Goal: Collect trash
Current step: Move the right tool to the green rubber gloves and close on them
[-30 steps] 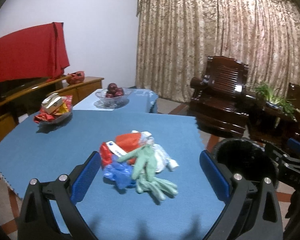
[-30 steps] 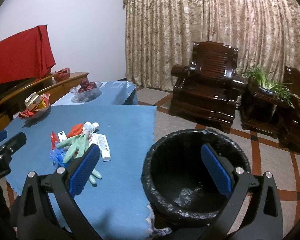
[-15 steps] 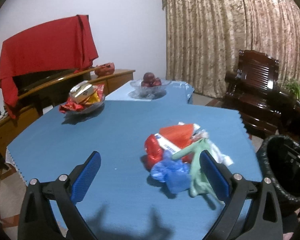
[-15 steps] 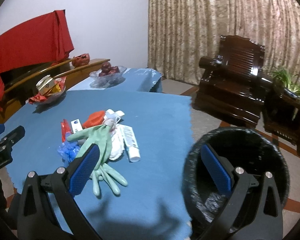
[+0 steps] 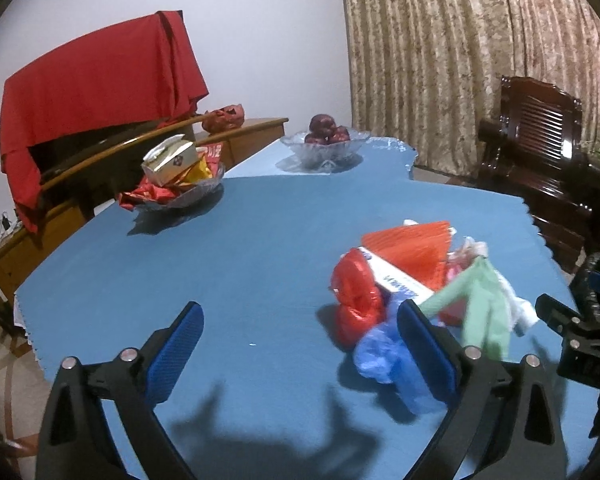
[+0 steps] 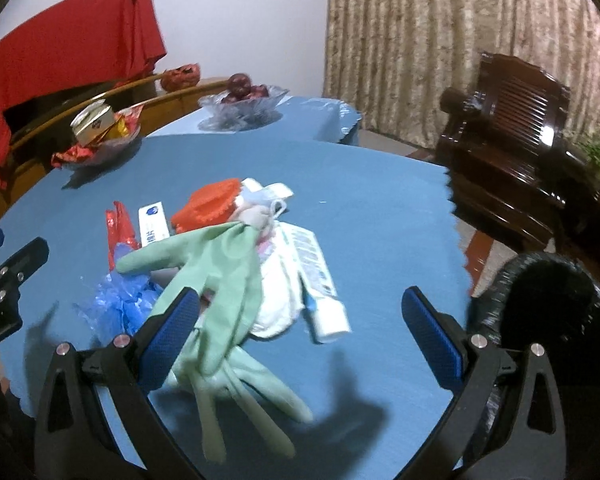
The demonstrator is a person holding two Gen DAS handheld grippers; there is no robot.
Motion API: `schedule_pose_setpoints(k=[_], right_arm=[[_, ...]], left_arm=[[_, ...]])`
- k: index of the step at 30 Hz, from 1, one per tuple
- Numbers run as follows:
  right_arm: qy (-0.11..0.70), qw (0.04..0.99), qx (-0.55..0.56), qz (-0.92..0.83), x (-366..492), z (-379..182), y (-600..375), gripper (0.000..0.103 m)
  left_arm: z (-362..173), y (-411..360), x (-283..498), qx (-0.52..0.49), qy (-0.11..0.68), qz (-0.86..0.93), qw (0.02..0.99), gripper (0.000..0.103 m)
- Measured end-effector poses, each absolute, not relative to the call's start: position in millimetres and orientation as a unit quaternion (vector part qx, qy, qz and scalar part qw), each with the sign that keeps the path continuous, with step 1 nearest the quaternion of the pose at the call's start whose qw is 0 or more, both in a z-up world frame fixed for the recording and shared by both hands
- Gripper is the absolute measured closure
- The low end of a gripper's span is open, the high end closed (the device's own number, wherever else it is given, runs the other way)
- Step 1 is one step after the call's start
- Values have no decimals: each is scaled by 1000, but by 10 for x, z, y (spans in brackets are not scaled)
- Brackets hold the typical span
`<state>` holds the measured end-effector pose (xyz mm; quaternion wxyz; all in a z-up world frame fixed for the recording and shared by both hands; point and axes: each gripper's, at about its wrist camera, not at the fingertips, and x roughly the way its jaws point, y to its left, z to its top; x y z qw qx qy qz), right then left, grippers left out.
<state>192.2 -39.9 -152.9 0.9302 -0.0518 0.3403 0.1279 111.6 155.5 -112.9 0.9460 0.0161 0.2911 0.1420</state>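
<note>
Both tools gape above blue tablecloth (image 5: 240,264); curtains (image 5: 460,60), seemingly patterned, behind.

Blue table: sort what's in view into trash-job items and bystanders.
For the job:
- green glove
- blue plastic bag
- red wrapper
- toothpaste tube
- orange net
- black-lined bin

Just lying about:
- fruit bowl
- snack dish
- red cloth
- wooden armchair

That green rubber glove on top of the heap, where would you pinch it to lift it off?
I'd probably pinch the green glove across its palm, coming down from above with the right gripper, which hangs open over the pile. The palm is the broadest, topmost part; the limp fingers trail flat on the blue tablecloth and would likely slip out.
</note>
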Motion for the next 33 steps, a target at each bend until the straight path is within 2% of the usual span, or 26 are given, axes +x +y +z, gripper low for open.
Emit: schedule_pose_setpoints(k=[4,6,10,13,15,17,22,33], right_arm=[[352,923,-61,142,2032,-1642,-272,12],[364,917,-59,150,2084,-1710,-235,24],[376,911,-57,161,2168,-1814,-170,35],[385,902,-52,186,2208,-1858,-130,56],[388,895,-48,213,2203,-1866,-112,79],[387,894,-49,220,2176,-1855,-96,88],[372,897,-33,238,2080,-1724,-208,93],[351,912,-39,208,1855,-1483,-660,95]], left_arm=[[-1225,1662,1179,9,302,146,942,14],[-1261,1702,1203,7,309,148,939,15],[-1307,1746,1229,3,315,148,937,17],[-1319,1755,1237,-2,318,146,937,18],[-1325,1729,1233,-6,321,141,937,18],[-1327,1693,1239,-5,322,135,937,19],[-1325,1551,1233,-2,328,121,937,23],[-1423,1128,1227,10,342,65,937,24]])
